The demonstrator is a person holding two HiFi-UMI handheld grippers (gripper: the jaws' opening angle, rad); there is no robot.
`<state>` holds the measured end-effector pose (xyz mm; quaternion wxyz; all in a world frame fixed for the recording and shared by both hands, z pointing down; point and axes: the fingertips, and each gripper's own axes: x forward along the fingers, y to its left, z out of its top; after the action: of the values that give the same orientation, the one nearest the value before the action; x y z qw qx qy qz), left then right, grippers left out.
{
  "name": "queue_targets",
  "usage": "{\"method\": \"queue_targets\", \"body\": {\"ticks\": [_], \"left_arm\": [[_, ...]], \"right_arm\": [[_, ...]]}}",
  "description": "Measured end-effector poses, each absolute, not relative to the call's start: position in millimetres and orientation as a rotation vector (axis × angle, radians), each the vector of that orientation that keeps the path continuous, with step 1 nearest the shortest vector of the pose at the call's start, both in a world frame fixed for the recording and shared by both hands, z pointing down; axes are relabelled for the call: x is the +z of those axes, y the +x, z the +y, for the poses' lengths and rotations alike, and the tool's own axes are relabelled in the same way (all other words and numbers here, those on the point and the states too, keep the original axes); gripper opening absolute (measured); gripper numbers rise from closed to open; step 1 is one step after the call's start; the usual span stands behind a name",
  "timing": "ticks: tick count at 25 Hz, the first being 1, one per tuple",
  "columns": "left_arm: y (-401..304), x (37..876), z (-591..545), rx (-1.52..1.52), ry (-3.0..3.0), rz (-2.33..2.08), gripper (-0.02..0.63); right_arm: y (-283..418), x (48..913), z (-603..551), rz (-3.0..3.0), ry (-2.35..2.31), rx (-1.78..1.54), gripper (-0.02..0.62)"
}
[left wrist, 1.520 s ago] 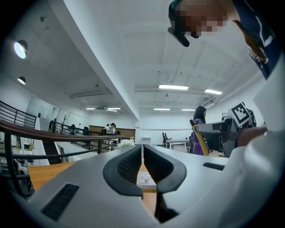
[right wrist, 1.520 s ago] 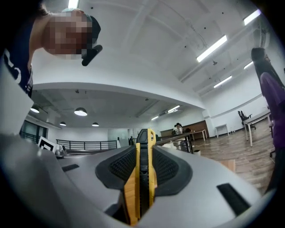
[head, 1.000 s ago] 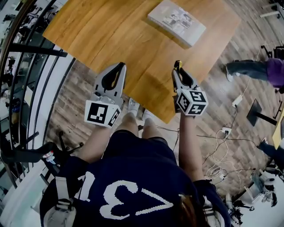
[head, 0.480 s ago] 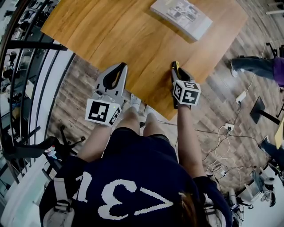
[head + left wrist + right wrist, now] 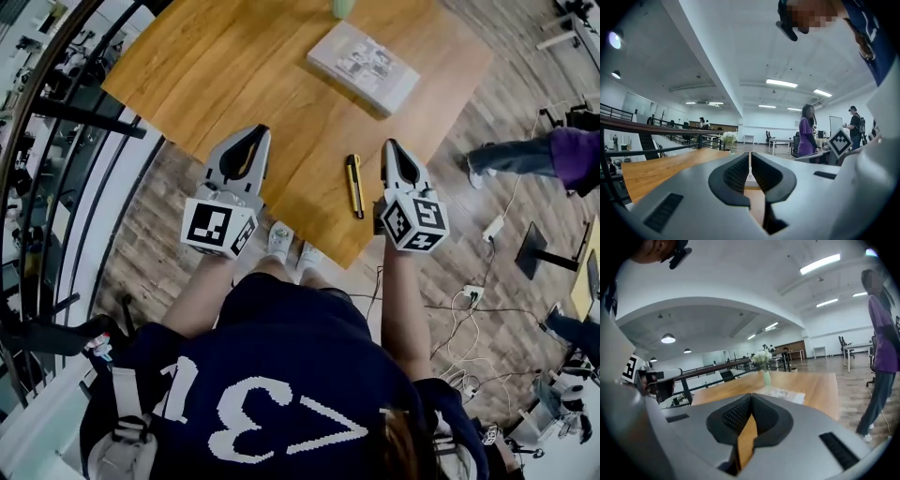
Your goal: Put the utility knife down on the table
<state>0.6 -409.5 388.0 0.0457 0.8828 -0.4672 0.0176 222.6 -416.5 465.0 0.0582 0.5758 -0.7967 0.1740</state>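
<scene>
The yellow and black utility knife (image 5: 354, 185) lies flat on the wooden table (image 5: 262, 75), near its front corner. My right gripper (image 5: 391, 144) hangs just to the right of the knife, above the table, shut with nothing between its jaws (image 5: 751, 396). My left gripper (image 5: 257, 130) is to the knife's left over the table's front edge, also shut and empty (image 5: 750, 153).
A white book (image 5: 364, 66) lies further back on the table, with a green vase (image 5: 767, 377) of flowers behind it. A person in purple (image 5: 539, 150) stands on the wood floor at the right. A black railing (image 5: 56, 122) runs along the left.
The knife left my right gripper and now lies on the table. The right gripper rose, shifted right and shut. The left gripper rose slightly.
</scene>
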Motion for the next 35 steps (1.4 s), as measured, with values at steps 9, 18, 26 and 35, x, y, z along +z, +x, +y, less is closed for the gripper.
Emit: {"method": "queue_targets", "body": {"ticks": [9,18,26,35], "left_arm": [[6.7,323.3,-419.2,-0.047,2.78,-1.476,0.028],[8.7,298.8,-420.0,-0.081,2.816,-1.494,0.028],[14.5,289.6,-418.3,-0.093,2.827,-1.485,0.028],[15.3,291.8,-409.7,-0.096,2.822,-1.486,0.028]], "right_arm": [[243.3,327.3,-405.9,-2.581,1.898,0.202,0.025],[251.9,269.4,-391.6,-2.637,1.964,0.049,0.025],[256.4,259.8,-386.7,-2.648,1.993,0.057,0.025],[256.0,257.1,-376.9,-2.65,1.99,0.037,0.025]]}}
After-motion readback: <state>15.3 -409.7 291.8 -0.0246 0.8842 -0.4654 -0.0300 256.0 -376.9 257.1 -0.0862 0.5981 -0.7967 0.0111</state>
